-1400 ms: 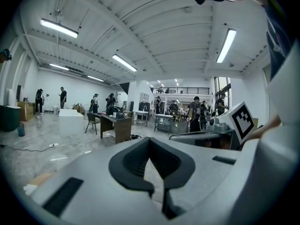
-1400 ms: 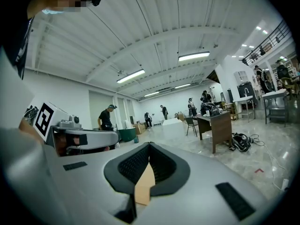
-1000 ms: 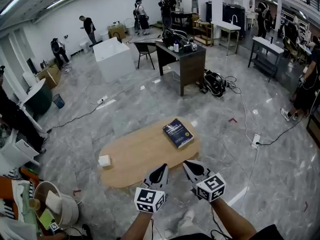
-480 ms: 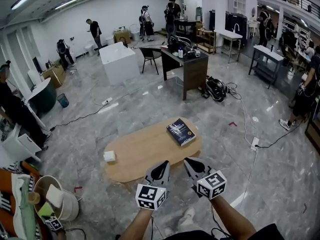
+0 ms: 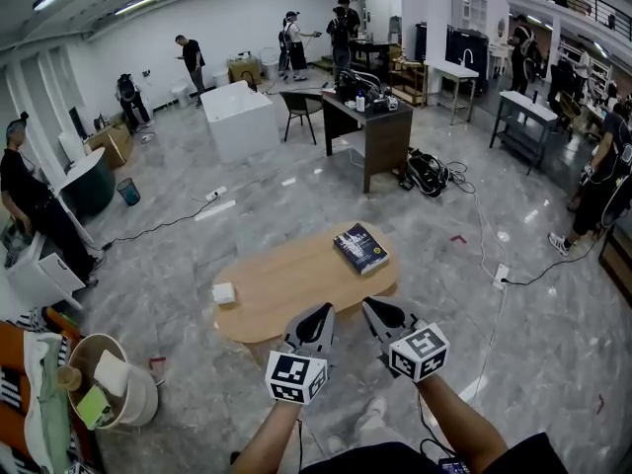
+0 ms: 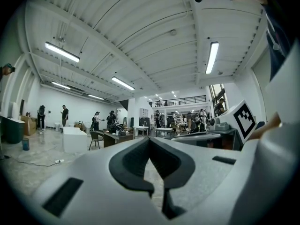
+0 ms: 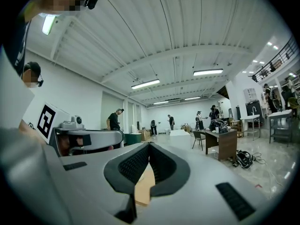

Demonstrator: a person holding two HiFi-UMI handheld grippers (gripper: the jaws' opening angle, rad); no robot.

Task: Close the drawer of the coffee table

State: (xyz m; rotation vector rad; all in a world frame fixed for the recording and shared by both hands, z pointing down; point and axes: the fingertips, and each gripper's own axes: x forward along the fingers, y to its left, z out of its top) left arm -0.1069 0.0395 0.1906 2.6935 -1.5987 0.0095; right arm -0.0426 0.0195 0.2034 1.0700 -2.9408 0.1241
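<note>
Matt pale wood table [image 5: 286,284], glossy grey marble-look floor [image 5: 513,354] around it; grippers' shells smooth grey plastic, ribbed black pads

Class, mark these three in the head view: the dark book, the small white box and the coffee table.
dark book [image 5: 359,248]: head view, middle of its cover.
small white box [image 5: 224,293]: head view, its top face.
coffee table [image 5: 296,282]: head view, bare top between them.
</note>
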